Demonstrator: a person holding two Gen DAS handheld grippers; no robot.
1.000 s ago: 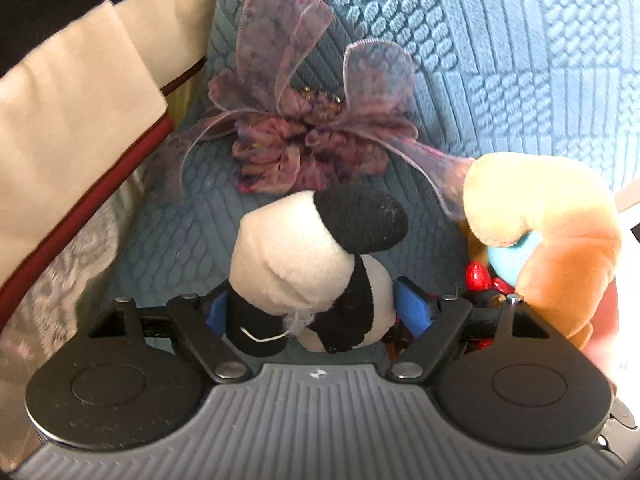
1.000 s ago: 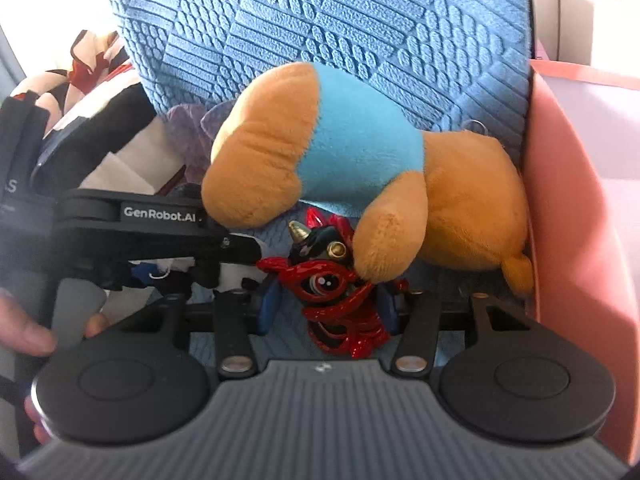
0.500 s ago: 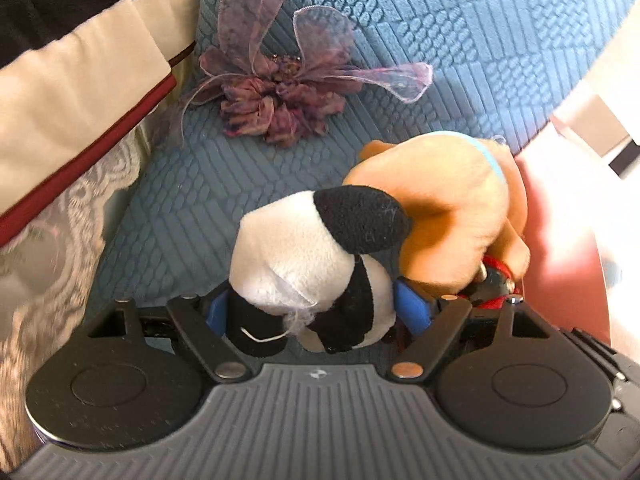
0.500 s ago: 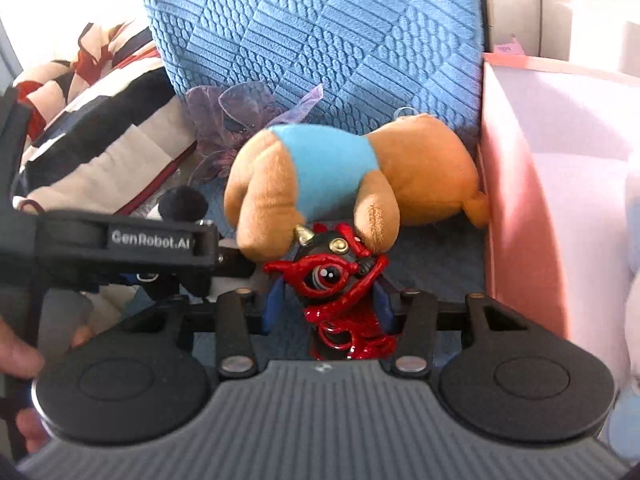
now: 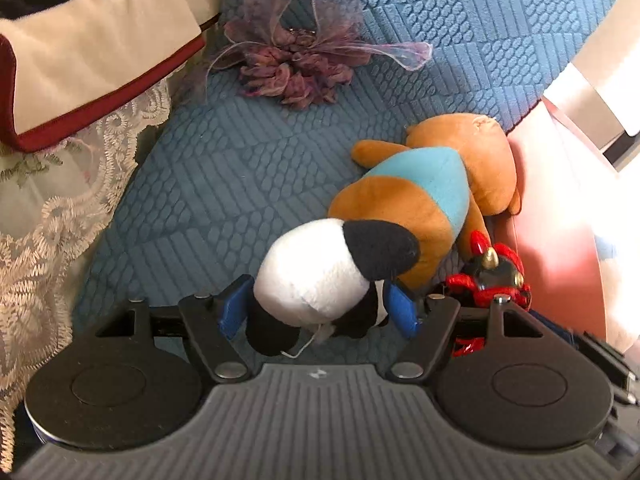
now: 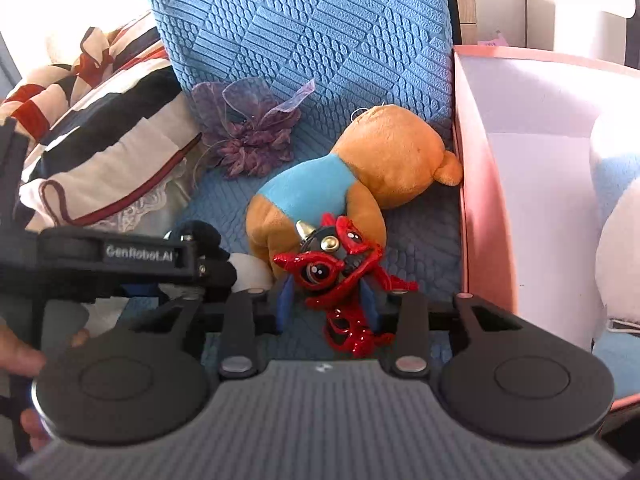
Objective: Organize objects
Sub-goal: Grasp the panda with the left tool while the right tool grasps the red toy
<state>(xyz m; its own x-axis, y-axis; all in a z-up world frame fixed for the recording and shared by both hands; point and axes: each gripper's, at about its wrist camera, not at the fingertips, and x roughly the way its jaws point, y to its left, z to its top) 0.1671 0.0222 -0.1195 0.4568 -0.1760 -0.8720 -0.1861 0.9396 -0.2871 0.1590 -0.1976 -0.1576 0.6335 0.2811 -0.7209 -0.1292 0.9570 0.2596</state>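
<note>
Starting at the left edge of the blue quilted seat cushion [image 5: 248, 168], a striped pillow [image 6: 100, 152] with dark red piping leans in over a strip of lace fabric [image 5: 60, 216]. Just beside it, toward the cushion's back edge, a purple ribbon flower [image 5: 296, 60] lies flat on the quilting, touching nothing else.

Moving along, the left gripper [image 5: 316, 312] hangs above the cushion's front part with a black-and-white panda plush [image 5: 328, 280] between its blue pads, and the jaws are closing on it; both pads press into the plush's sides and it is carried clear of the cushion. In the right wrist view, fingers of the person's left hand [image 6: 20, 356] show at the left border, wrapped round that gripper's handle.

Next comes the orange bear plush [image 6: 360, 176] in a light blue shirt, lying on its side on the cushion, its head up against the wall of the pink box [image 6: 476, 184] at the cushion's right edge.

And in front of the bear, the right gripper [image 6: 328, 304] has a glossy red-and-black figurine [image 6: 340, 272] with big eyes and a small gold horn between its blue pads, the jaws closing, pinching it. The figurine overlaps the bear's lower body in both views; whether they touch is unclear.

At far right, a white and light blue soft shape [image 6: 616, 240] sits inside the pink box.
</note>
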